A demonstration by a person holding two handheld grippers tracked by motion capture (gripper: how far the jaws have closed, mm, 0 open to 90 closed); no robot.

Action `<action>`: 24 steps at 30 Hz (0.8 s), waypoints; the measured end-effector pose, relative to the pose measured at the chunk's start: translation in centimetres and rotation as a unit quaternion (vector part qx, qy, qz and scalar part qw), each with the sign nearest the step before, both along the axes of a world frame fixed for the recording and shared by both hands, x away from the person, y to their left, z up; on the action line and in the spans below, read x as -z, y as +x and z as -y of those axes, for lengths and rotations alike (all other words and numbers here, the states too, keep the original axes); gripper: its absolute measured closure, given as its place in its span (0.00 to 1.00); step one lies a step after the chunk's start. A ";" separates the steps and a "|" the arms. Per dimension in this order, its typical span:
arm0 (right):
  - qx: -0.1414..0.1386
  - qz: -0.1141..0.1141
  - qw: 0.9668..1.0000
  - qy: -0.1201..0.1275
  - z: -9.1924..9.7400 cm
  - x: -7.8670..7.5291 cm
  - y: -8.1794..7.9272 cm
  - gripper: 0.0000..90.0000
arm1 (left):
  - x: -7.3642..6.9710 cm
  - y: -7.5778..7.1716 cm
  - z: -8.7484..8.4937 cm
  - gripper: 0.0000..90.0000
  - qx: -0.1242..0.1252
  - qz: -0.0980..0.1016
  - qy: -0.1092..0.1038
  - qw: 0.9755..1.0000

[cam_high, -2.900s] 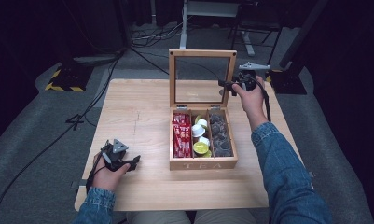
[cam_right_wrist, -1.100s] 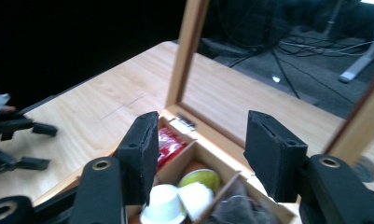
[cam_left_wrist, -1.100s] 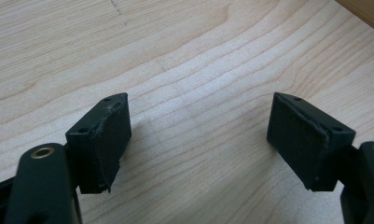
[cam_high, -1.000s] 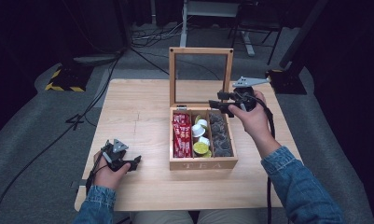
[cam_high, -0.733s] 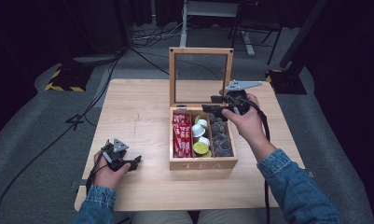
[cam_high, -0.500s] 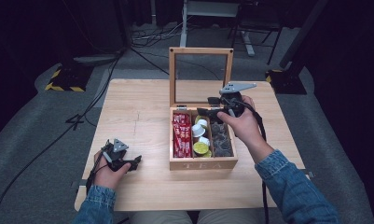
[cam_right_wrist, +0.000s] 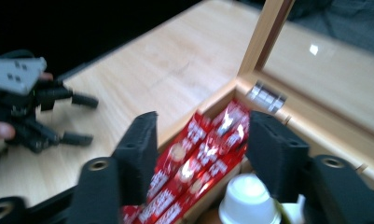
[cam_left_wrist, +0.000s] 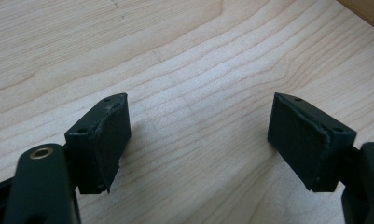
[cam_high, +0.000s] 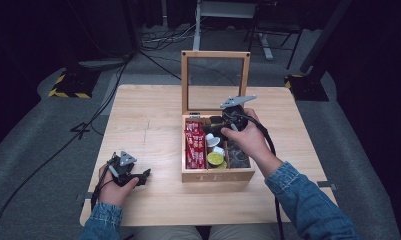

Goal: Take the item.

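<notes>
Right tool (cam_right_wrist: 201,154) hovers over the open wooden tea box (cam_high: 217,176), jaws apart and just closing on nothing, above red sachets (cam_right_wrist: 194,168). Left tool (cam_high: 144,176), at the worktop's (cam_high: 148,120) seven o'clock, gapes empty.

Your box (cam_high: 217,175) sits right of centre on the table (cam_high: 148,120), lid (cam_high: 215,80) upright behind it. Inside, sachets (cam_high: 194,147) lie left, cups (cam_high: 214,150) in the middle compartment.
</notes>
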State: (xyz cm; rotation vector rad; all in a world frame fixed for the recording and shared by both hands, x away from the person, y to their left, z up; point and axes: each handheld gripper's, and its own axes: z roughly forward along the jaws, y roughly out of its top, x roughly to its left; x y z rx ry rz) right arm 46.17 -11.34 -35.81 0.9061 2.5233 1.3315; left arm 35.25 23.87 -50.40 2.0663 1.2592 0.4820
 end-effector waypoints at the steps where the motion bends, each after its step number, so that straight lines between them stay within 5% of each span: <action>1: -0.001 -0.005 1.000 -0.002 -0.2 0.2 0.0 0.51 | 0.0 0.0 0.0 0.24 0.000 0.000 0.000 1.000; 4: -0.012 -0.026 0.999 -0.015 -0.9 0.8 0.0 0.54 | 0.0 -0.1 0.0 0.24 0.001 0.001 0.001 1.000; 15: -0.015 -0.015 0.999 -0.048 -2.8 2.6 0.0 0.53 | 0.0 -0.1 0.0 0.24 -0.001 0.001 -0.001 1.000; 24: -0.020 -0.032 0.996 -0.081 -3.7 4.0 -0.2 0.54 | 0.0 -0.1 -0.1 0.24 0.001 0.000 0.000 1.000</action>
